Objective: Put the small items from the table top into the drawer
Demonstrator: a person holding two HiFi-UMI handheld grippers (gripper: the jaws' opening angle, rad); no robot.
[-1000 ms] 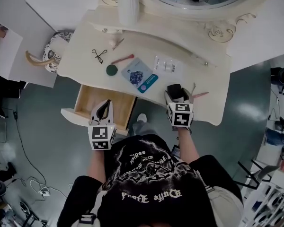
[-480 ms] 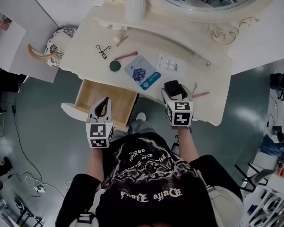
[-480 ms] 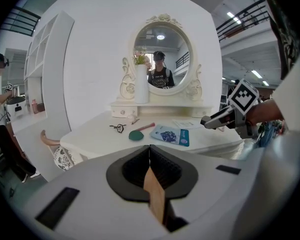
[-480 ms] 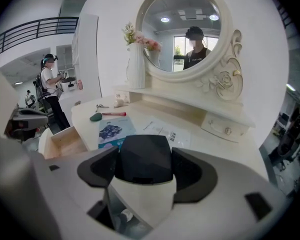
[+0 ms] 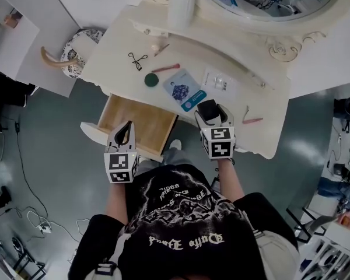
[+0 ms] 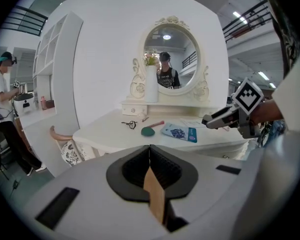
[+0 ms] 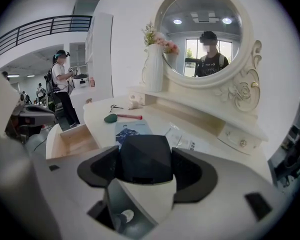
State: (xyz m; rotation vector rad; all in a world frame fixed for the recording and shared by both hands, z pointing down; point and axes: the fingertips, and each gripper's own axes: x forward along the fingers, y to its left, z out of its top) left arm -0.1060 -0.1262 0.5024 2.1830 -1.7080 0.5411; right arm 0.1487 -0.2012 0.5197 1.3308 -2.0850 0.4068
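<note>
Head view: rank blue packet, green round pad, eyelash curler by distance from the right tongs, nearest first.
1. Blue packet, just left-ahead of the right tongs, which grip a black-capped item.
2. Green round pad, farther left.
3. Eyelash curler, farthest, left and beyond the pad.

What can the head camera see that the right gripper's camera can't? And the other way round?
Only the head view shows the pink stick near the front edge of the table and the marker cube on the right gripper. Only the right gripper view shows the flowers in the vase and a person standing far off at the left. Both show the open drawer, the green round pad, the blue packet and the black-topped container gripped in the right gripper's jaws.
</note>
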